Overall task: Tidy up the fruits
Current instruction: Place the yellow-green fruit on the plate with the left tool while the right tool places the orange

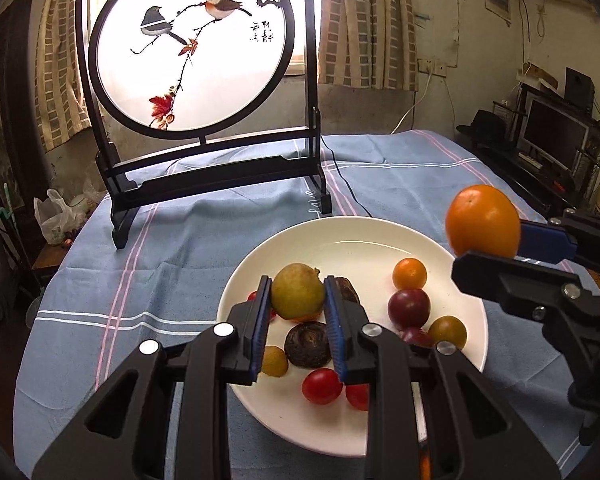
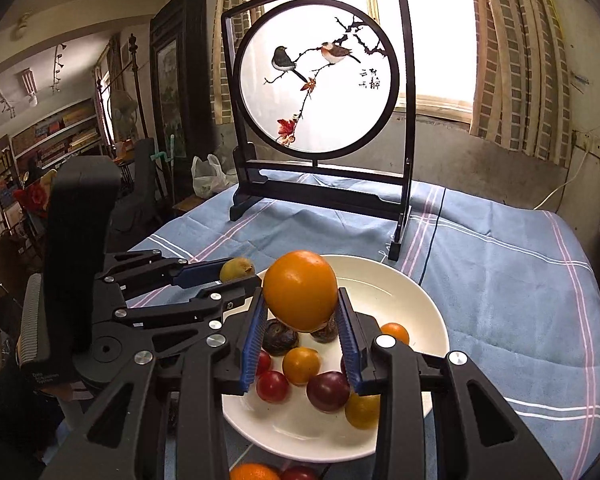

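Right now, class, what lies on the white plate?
On the white plate lie small fruits: red tomatoes, a purple plum, orange and yellow ones, and two dark brown pieces. The left gripper covers some, so no exact count.

Table covered by a blue cloth with white and pink stripes (image 1: 204, 240). Directly on it: a round white ceramic plate (image 1: 340, 236) near the front, a black wooden stand framing a round bird painting (image 1: 220, 176) behind, thin black cable (image 1: 348, 188) trailing beside the stand's foot.
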Demonstrator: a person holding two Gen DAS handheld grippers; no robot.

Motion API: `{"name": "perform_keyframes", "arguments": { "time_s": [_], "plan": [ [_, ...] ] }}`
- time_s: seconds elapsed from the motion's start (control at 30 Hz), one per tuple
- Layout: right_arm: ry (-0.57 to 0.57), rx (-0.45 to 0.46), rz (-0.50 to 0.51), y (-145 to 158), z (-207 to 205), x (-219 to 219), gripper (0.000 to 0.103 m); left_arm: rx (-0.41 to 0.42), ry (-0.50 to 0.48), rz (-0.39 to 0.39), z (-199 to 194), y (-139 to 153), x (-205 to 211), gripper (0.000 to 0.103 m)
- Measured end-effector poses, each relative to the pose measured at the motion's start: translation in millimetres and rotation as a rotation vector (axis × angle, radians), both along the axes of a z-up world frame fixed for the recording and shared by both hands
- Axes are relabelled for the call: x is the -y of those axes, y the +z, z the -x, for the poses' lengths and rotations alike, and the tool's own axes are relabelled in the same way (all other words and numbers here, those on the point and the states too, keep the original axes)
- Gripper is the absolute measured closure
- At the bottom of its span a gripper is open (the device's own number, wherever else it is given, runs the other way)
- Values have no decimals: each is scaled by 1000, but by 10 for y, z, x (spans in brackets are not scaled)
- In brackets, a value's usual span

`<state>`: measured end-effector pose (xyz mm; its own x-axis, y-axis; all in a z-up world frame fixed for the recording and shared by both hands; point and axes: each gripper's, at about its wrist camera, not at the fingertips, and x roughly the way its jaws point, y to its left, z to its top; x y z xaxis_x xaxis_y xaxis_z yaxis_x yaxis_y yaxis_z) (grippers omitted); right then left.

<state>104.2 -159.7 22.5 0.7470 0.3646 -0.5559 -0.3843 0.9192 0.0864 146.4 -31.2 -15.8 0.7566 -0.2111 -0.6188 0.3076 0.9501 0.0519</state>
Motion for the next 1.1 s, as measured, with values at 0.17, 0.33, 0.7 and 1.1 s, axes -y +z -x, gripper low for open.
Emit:
{"name": "perform_keyframes", "arguments": {
  "time_s": [0.17,0.33,0.7,1.1],
  "plan": [
    [-15,-4,-19,-39,-61,35,68,-14,2,-14,-34,-63,24,78],
    [-21,-17,-31,-98,-77,84,68,-24,2,-21,-63,-107,39,78],
    [-47,-57,-18,-270,-206,105,68,-52,10,-5,-148,-168,0,78],
    [-104,-112,-2,-608,-451,121,56,-96,-10,-23,-196,-402,140,66]
  ]
}}
